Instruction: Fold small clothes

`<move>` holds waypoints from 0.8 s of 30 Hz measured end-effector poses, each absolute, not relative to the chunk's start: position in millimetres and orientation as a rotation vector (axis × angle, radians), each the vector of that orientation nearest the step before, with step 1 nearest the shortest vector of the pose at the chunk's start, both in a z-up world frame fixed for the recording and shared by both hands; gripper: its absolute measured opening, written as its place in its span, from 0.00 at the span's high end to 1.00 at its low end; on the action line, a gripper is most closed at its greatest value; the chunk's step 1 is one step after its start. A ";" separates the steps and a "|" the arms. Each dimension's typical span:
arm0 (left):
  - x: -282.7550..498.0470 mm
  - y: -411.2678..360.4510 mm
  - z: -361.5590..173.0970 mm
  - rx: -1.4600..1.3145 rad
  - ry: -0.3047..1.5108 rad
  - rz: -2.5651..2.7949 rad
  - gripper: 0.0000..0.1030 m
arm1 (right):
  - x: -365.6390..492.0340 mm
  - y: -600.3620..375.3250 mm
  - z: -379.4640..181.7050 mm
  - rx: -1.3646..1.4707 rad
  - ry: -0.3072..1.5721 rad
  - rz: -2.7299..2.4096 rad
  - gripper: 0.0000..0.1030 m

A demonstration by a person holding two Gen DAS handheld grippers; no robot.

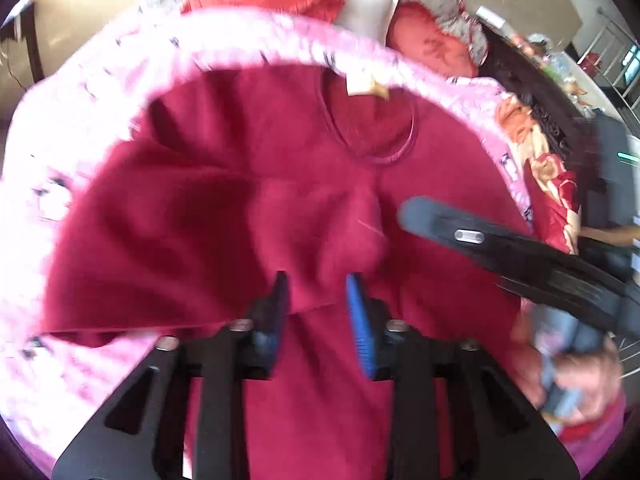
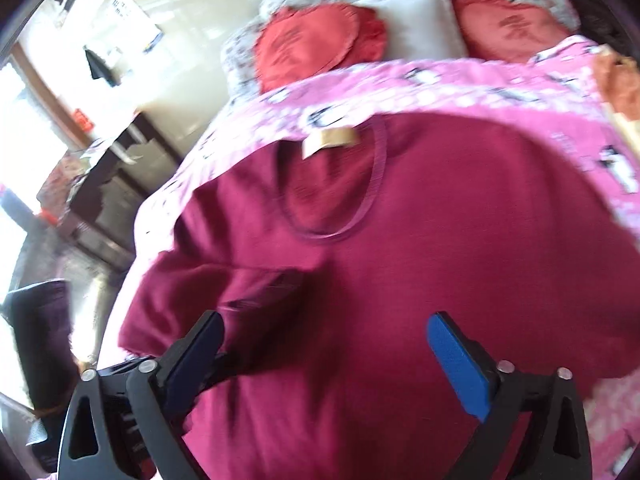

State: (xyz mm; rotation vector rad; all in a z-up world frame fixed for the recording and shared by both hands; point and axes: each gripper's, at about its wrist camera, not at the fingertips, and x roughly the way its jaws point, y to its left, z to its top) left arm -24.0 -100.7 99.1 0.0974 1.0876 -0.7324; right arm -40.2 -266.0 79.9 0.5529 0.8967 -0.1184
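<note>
A dark red knit top (image 1: 248,208) lies spread on a pink patterned bedspread (image 1: 80,120), round neckline and beige label (image 1: 362,82) at the far side. Its left sleeve is folded in over the body. My left gripper (image 1: 318,292) is narrowly parted, with a fold of the sleeve's edge lying between its blue pads; the grip is unclear. My right gripper (image 2: 326,344) is open wide over the top's (image 2: 440,232) lower middle and holds nothing. The right gripper also shows in the left wrist view (image 1: 520,256), coming in from the right.
Red cushions (image 2: 320,44) and a white pillow (image 2: 416,20) lie at the head of the bed. A dark cabinet (image 2: 104,192) stands to the left of the bed. A red and orange blanket (image 1: 552,184) lies along the bed's right edge.
</note>
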 end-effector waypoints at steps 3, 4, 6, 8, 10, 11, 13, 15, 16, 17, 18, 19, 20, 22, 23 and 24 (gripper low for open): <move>-25.3 -61.0 117.4 0.127 0.973 -0.638 0.47 | -19.7 -252.5 69.0 0.567 0.924 -0.071 0.08; -23.6 -48.8 120.5 0.136 0.952 -0.602 0.47 | -12.3 -246.1 64.2 0.559 0.941 -0.070 0.08; -15.6 -20.2 121.2 0.138 0.940 -0.529 0.47 | 1.3 -234.6 52.3 0.504 1.010 -0.104 0.10; -6.3 2.7 118.8 0.117 0.945 -0.466 0.47 | 6.0 -227.5 44.4 0.443 1.045 -0.167 0.17; 1.9 17.4 113.6 0.082 0.968 -0.406 0.47 | 6.8 -218.0 43.4 0.365 1.000 -0.188 0.45; 6.7 25.1 112.3 0.055 0.981 -0.384 0.47 | 7.6 -213.5 44.7 0.320 0.985 -0.193 0.79; 10.3 33.3 113.4 0.013 0.977 -0.363 0.47 | 8.9 -209.9 49.3 0.276 0.993 -0.203 0.92; 13.8 35.3 119.5 -0.015 0.949 -0.345 0.47 | 1.1 -215.7 70.0 0.331 0.937 -0.136 0.95; 14.6 33.9 122.2 -0.028 0.936 -0.343 0.47 | -3.6 -216.7 83.3 0.314 0.908 -0.144 0.95; 14.5 31.7 124.2 -0.043 0.928 -0.350 0.47 | -10.5 -219.4 100.1 0.275 0.863 -0.171 0.95; 14.6 29.8 125.5 -0.050 0.927 -0.362 0.47 | -19.7 -223.9 117.1 0.242 0.815 -0.200 0.95; 16.2 23.1 124.3 -0.048 0.930 -0.373 0.47 | -32.7 -233.1 136.3 0.221 0.758 -0.237 0.95; 15.7 15.6 121.8 -0.040 0.935 -0.384 0.47 | -41.7 -241.9 147.3 0.211 0.731 -0.270 0.95; 14.2 -3.7 114.8 -0.017 0.953 -0.409 0.47 | -56.9 -262.3 158.9 0.184 0.713 -0.365 0.95; 12.6 -14.0 109.2 0.002 0.966 -0.425 0.47 | -61.4 -273.4 157.1 0.174 0.723 -0.415 0.95; 11.4 -25.1 104.9 0.020 0.977 -0.434 0.47 | -66.5 -285.1 152.4 0.172 0.738 -0.457 0.95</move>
